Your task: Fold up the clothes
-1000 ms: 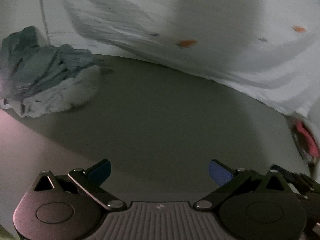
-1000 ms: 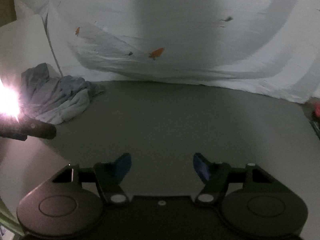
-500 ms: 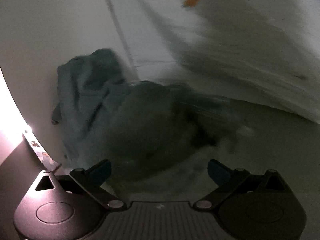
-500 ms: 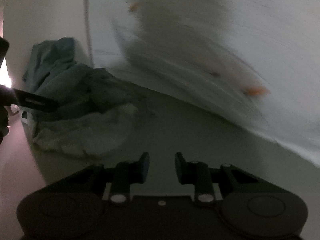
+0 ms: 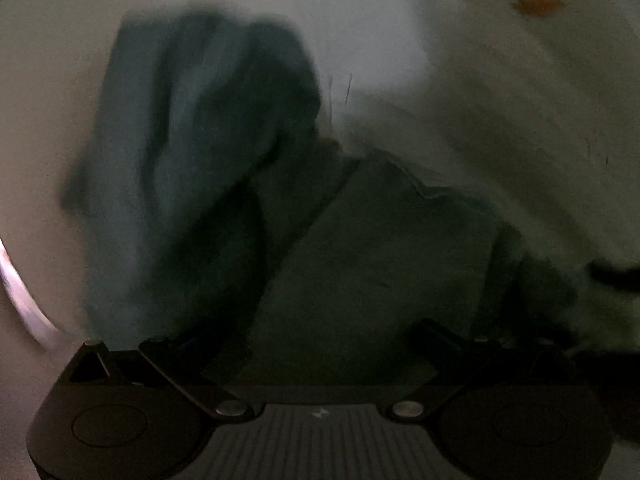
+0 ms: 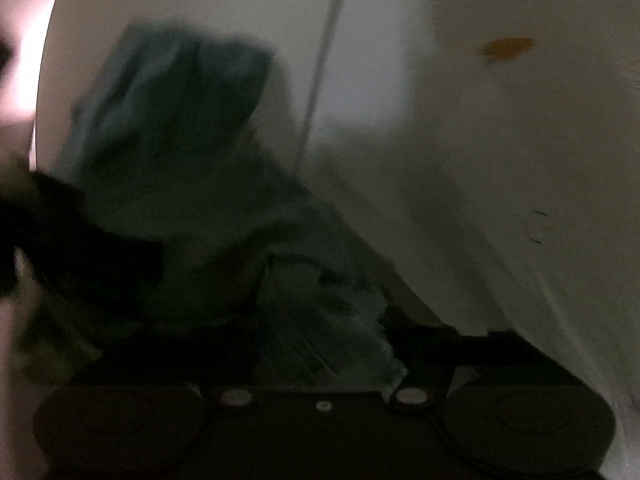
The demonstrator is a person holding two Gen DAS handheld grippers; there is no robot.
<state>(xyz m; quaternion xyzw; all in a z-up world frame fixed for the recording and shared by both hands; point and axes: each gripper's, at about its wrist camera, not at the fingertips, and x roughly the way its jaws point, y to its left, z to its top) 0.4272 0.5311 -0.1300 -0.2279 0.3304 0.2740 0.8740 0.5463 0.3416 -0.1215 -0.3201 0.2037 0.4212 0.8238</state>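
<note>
We see a crumpled heap of clothes (image 5: 208,168) filling the middle of both wrist views, dim and smeared by motion blur. Most of it is a dusty blue-green fabric, bunched into tall folds that rise toward the upper left of each picture. In the left wrist view a flatter, darker grey-green panel (image 5: 380,264) lies in front of the blue folds, with a crooked upper edge; we cannot tell whether it is part of the same garment or a separate one. In the right wrist view a paler, streaked patch of cloth (image 6: 320,320) sits at the near edge of the heap, with a ragged border on its right side.

The heap lies against a white sheet (image 5: 520,100) that drapes across the right and top of both views and carries small orange marks (image 6: 506,48).

Our left gripper (image 5: 316,344) stands with its fingers spread wide, the grey-green panel lying in the gap between them; the fingers press on nothing that we can see. Our right gripper (image 6: 320,360) has just been opening its jaws again, and they stand well apart, with the pale cloth bulging up between them and hiding the left finger. We see no pinch on the fabric. A dark blurred shape (image 6: 80,248) crosses the left of the right wrist view.
</note>
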